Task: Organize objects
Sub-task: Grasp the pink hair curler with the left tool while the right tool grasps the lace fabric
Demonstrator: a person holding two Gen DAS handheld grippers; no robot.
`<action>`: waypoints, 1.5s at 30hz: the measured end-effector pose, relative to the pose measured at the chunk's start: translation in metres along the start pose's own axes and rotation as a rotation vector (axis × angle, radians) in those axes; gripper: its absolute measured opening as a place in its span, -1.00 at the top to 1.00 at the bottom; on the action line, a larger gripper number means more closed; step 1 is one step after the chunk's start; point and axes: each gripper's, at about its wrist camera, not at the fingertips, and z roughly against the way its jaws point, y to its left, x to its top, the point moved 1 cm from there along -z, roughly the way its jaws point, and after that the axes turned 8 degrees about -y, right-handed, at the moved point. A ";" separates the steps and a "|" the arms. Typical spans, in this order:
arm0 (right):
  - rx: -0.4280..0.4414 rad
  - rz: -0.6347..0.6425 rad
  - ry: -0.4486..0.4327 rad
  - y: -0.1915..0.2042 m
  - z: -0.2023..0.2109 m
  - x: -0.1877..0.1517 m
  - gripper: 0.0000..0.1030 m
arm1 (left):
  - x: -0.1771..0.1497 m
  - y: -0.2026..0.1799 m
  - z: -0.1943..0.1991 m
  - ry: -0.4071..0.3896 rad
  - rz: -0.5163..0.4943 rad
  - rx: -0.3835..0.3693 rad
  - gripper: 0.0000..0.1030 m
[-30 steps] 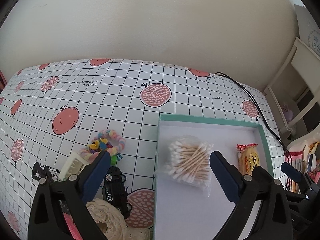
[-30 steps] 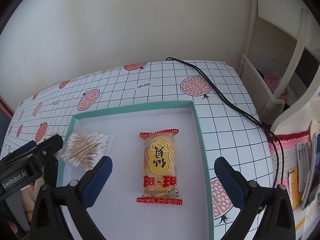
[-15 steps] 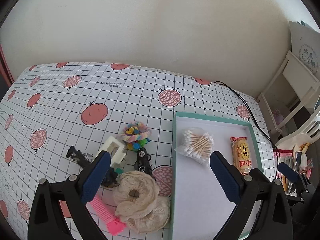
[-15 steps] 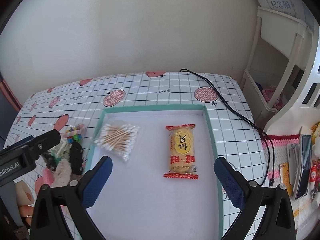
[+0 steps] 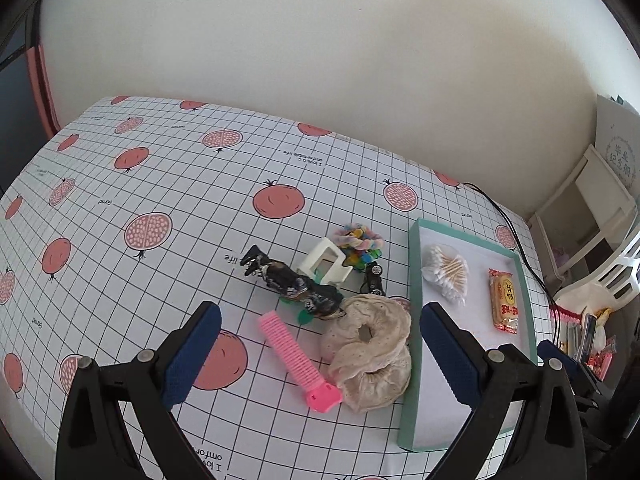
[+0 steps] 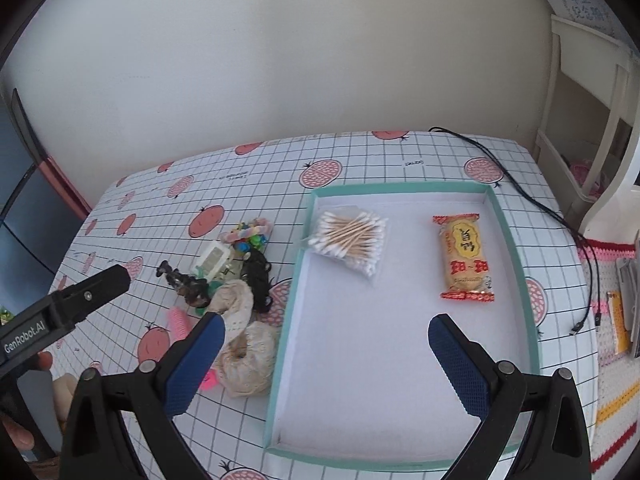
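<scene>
I see both grippers held above the worktop (image 5: 160, 184), which wears a grid cloth printed with pomegranates; my left gripper (image 5: 320, 356) is spread wide and empty; my right gripper (image 6: 326, 360) is also wide and empty. A teal-rimmed tray (image 6: 516, 256) holds a bag of cotton swabs (image 6: 350, 240) and a snack packet (image 6: 466, 258), lying apart. Just left of the tray lies a cluster: pink comb (image 5: 294, 356), beige scrunchie (image 5: 372, 356), dark figurine (image 5: 292, 284), toy car (image 5: 374, 278), white box (image 5: 326, 264), pastel bracelet (image 5: 360, 240).
</scene>
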 end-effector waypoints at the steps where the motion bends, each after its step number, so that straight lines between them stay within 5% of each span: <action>1: 0.010 0.002 0.002 0.005 -0.002 -0.001 -1.00 | -0.001 0.004 0.000 0.002 0.005 0.002 -0.93; 21: 0.086 -0.002 0.013 0.049 -0.032 -0.001 -0.99 | -0.022 0.066 -0.020 0.057 0.158 0.093 -0.93; 45: 0.194 -0.095 0.125 0.050 -0.069 -0.016 0.06 | -0.048 0.044 -0.058 0.154 0.079 0.100 -0.93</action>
